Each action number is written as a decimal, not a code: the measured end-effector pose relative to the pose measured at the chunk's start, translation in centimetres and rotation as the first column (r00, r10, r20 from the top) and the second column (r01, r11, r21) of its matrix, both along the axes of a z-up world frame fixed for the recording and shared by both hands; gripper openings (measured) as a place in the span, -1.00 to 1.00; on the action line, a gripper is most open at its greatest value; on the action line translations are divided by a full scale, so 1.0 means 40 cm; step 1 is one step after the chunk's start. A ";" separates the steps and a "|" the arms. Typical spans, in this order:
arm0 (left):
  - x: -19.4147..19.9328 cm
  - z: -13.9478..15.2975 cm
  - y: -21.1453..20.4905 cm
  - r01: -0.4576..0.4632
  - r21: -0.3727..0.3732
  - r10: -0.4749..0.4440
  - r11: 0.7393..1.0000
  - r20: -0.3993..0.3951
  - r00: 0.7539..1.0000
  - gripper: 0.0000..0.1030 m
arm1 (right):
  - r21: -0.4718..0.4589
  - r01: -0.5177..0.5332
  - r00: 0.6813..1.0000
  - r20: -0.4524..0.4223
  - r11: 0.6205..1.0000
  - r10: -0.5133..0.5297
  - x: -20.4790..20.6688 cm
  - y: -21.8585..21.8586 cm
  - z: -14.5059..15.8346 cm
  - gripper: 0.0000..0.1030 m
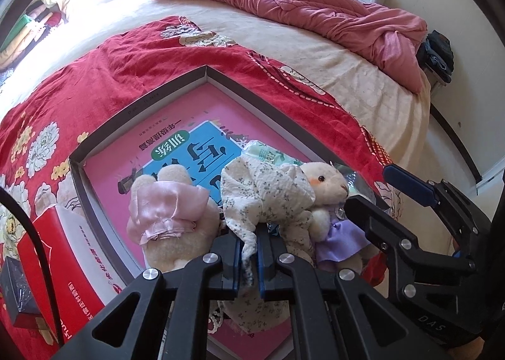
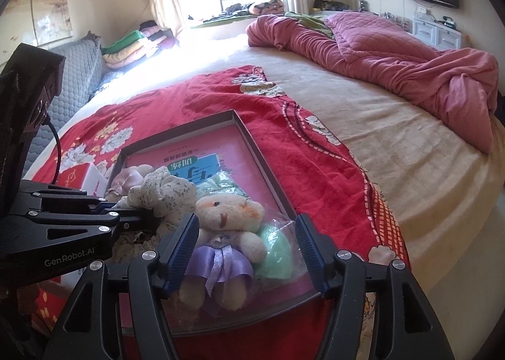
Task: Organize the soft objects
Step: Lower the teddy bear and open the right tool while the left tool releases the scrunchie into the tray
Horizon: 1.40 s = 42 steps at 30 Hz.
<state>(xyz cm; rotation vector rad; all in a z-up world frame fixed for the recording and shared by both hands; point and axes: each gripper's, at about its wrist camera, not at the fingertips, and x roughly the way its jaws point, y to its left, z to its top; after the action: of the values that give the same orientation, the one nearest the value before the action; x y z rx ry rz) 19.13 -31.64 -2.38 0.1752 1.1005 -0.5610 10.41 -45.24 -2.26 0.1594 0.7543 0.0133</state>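
A shallow grey box (image 1: 176, 85) with a pink book inside lies on a red floral blanket on the bed. In it lie a plush in a pink dress (image 1: 167, 218), a floral cloth (image 1: 268, 195) and a plush bear in a purple dress (image 1: 328, 189). My left gripper (image 1: 249, 252) is shut on a fold of the floral cloth. My right gripper (image 2: 246, 252) is open, its fingers on either side of the purple-dressed bear (image 2: 227, 224), not touching it. A green soft item in a clear bag (image 2: 274, 246) lies beside the bear. The left gripper (image 2: 132, 211) and floral cloth (image 2: 164, 189) show at left.
A red and white carton (image 1: 60, 252) lies left of the box. A crumpled pink quilt (image 1: 315, 3) covers the far side of the bed. Folded bedding (image 2: 132, 44) is stacked by the window. A white drawer unit (image 2: 435, 31) and wall television stand at the far right.
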 end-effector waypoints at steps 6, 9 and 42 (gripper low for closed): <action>0.004 -0.002 0.005 -0.010 0.006 0.010 1.000 -0.004 1.000 -0.65 | 0.005 0.006 1.000 0.004 1.000 -0.006 -0.002 -0.002 0.002 0.37; 0.006 -0.003 0.009 -0.017 -0.004 0.017 1.000 -0.010 1.000 -0.62 | -0.020 0.003 1.000 -0.006 1.000 -0.003 0.000 0.007 0.000 0.37; -0.069 0.095 0.113 -0.048 -0.063 0.052 0.997 0.071 0.996 0.36 | 0.027 0.180 0.982 -0.063 0.983 -0.178 -0.034 0.040 0.059 0.48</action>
<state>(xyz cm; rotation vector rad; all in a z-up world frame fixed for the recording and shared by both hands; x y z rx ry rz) 16.37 -27.10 1.41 0.1135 1.0134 -0.5387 9.06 -43.63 0.11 0.2587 0.7986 -0.1508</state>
